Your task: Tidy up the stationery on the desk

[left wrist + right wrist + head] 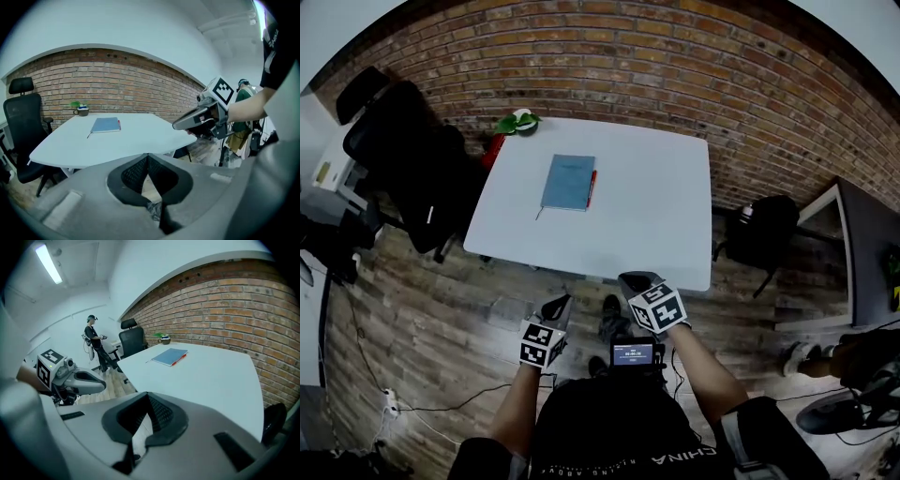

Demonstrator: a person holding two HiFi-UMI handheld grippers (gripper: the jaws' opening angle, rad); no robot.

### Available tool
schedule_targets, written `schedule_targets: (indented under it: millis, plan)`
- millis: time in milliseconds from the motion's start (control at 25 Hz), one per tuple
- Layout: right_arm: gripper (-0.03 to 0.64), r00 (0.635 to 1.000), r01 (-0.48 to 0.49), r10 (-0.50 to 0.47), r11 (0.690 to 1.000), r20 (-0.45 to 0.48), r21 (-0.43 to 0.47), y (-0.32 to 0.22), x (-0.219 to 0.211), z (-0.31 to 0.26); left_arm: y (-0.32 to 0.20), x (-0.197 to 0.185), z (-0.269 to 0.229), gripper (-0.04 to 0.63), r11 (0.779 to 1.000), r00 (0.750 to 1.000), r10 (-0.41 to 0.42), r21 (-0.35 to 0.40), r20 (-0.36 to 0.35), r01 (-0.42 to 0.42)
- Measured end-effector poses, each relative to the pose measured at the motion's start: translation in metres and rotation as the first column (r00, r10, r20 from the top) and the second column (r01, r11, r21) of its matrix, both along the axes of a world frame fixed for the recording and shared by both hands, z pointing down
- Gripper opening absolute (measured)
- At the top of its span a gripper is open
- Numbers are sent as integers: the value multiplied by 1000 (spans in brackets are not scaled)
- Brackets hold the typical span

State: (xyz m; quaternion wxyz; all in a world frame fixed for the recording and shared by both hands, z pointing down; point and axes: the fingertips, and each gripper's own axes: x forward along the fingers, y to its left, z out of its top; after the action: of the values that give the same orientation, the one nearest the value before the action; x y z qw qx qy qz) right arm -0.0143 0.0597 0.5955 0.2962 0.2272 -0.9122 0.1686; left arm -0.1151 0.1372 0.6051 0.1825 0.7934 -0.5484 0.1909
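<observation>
- The left gripper is held over the wooden floor, short of the table's near edge. Its jaws are pressed together and nothing is caught between them.
- The right gripper is held just beside the left one, slightly nearer the table. Its jaws are likewise closed on nothing.
- Both grippers are pointed toward the table, and neither is touching it.
- 1 blue notebook is laid flat on the white table, toward the far left part of the top and well apart from both grippers.
- 1 red pen is laid along the notebook's right edge, parallel to it. Whether the 2 touch cannot be told.
- A thin ribbon is trailed from the notebook's near left corner onto the table.
- 1 container is seen: a small pot stood upright at the table's far left corner, near the brick wall. A green plant is held in it, with leaves spilling over the rim. The soil inside cannot be made out.
- The pot is kept well apart from the notebook and pen.
- A black chair is placed off the table's left side.
- In the right gripper view, a person is seen standing far behind the chair.
</observation>
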Motion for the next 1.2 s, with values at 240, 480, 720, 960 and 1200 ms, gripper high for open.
schedule_targets:
  millis: [240, 480, 720, 960, 1200]
  plan:
    - [9, 1000, 2, -2, 1000, 21, 16, 48, 32, -14, 46, 30, -6, 11, 1000, 1000, -23, 13, -9, 23]
    - [9, 998, 40, -43, 997, 37, 72, 66, 46, -31, 59, 55, -21, 11, 997, 998, -58, 52, -5, 58]
    - [8, 996, 78, -82, 992, 40, 102, 69, 69, -42, 57, 79, -28, 11, 991, 994, -113, 67, -13, 113]
    - [8, 994, 102, -106, 987, 28, 121, 67, 80, -43, 60, 91, -25, 11, 986, 988, -157, 60, -2, 157]
    - [8, 991, 123, -129, 983, 36, 136, 64, 81, -49, 54, 93, -34, 11, 979, 983, -185, 90, 8, 184]
